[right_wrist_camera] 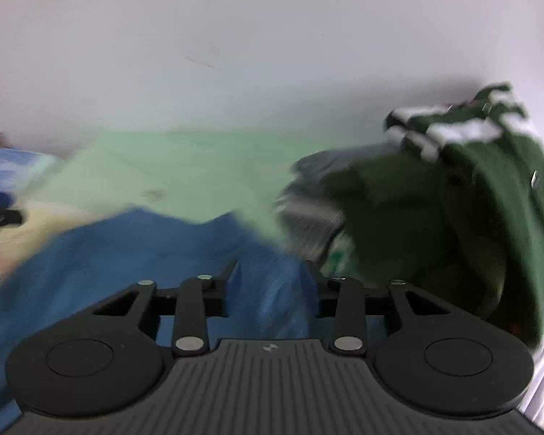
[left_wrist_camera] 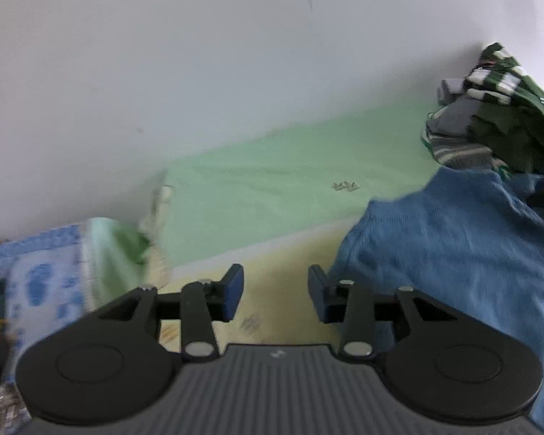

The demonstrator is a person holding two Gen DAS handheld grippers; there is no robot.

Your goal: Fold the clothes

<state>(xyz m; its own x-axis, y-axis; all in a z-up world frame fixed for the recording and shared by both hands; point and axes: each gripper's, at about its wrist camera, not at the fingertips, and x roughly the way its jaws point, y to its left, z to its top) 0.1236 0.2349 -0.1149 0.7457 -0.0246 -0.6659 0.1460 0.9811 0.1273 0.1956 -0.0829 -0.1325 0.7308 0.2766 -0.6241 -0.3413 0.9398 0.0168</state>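
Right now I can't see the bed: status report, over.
Left hand-held gripper open, empty. Right hand-held gripper open over blue garment. Green pile right, not blocking.

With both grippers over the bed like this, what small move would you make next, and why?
Probably lower the right gripper a little and close it on the blue shirt. Its jaws stand apart with blue cloth showing between them, though the blur hides whether they touch it. The left gripper is open over bare yellow sheet, just beside the shirt's edge, so it would need to shift first.
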